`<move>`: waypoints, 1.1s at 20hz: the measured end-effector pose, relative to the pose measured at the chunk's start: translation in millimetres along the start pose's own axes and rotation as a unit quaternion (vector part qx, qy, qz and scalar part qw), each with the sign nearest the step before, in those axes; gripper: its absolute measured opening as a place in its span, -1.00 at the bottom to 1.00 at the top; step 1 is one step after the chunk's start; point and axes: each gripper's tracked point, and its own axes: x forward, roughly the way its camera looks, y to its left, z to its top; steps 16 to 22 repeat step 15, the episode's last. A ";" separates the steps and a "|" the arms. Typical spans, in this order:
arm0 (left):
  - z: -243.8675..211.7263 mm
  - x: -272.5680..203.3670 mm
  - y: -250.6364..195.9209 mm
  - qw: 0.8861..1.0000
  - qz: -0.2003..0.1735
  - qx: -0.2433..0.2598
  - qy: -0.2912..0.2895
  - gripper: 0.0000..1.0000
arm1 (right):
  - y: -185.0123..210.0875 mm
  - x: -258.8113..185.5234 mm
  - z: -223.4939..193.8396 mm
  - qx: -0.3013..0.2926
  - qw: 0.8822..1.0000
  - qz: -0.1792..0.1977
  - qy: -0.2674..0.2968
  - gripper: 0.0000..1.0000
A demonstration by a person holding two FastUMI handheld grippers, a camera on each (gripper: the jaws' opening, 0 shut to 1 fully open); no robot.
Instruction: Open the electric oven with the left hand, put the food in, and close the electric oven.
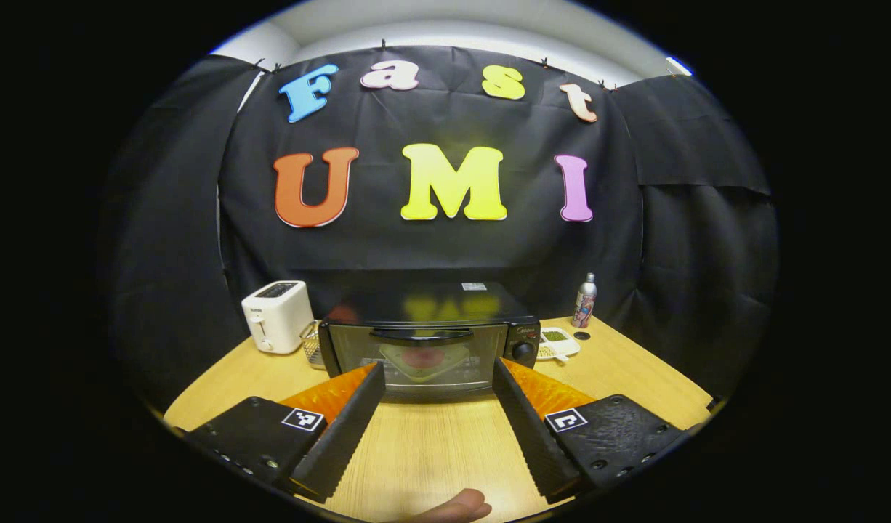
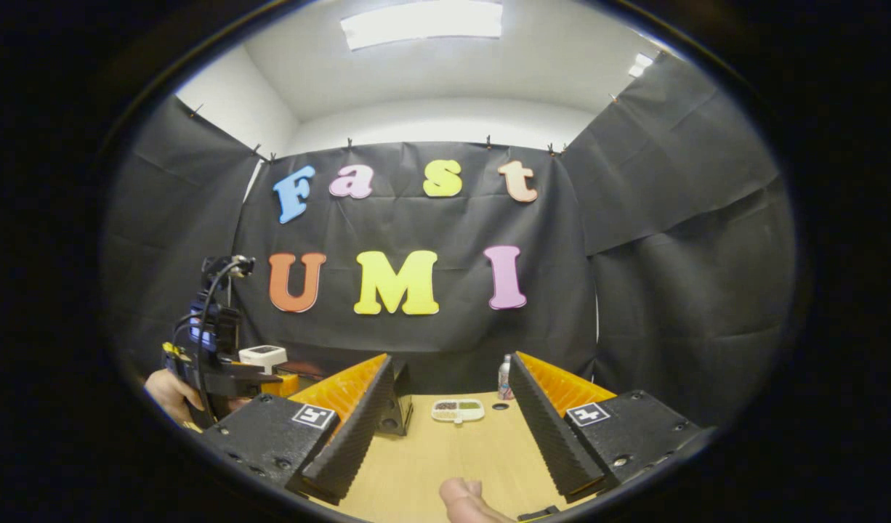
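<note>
The black electric oven (image 1: 431, 341) stands on the wooden table (image 1: 431, 443) straight ahead in the left gripper view. Its glass door is closed and the handle (image 1: 421, 335) runs along the door's top. Behind the glass a pale dish with something red (image 1: 424, 359) shows dimly. My left gripper (image 1: 438, 370) is open, a short way in front of the door, with nothing between its fingers. My right gripper (image 2: 451, 363) is open too and holds nothing. Beyond it lies a small white dish of food (image 2: 457, 410), and the oven's corner (image 2: 400, 407) peeks from behind its left finger.
A white toaster (image 1: 275, 316) and a wire basket (image 1: 311, 341) stand left of the oven. On the oven's right are a divided food dish (image 1: 557, 343), a black cap (image 1: 582, 335) and a metal bottle (image 1: 584, 300). A hand (image 2: 166, 396) holds the other gripper at far left.
</note>
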 end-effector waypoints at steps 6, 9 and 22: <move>33.9 -111.6 -1.0 0.998 0.026 -0.011 -0.065 0.91 | 4.5 -27.1 25.0 -0.005 1.000 0.009 -0.006 0.92; 48.9 -156.6 -1.8 0.994 0.038 -0.011 -0.097 0.90 | 3.7 -38.2 34.7 0.001 1.000 0.010 -0.014 0.92; 50.0 -192.6 -9.9 0.991 0.040 -0.008 -0.129 0.90 | 10.9 -51.0 41.0 -0.002 1.000 0.017 -0.017 0.92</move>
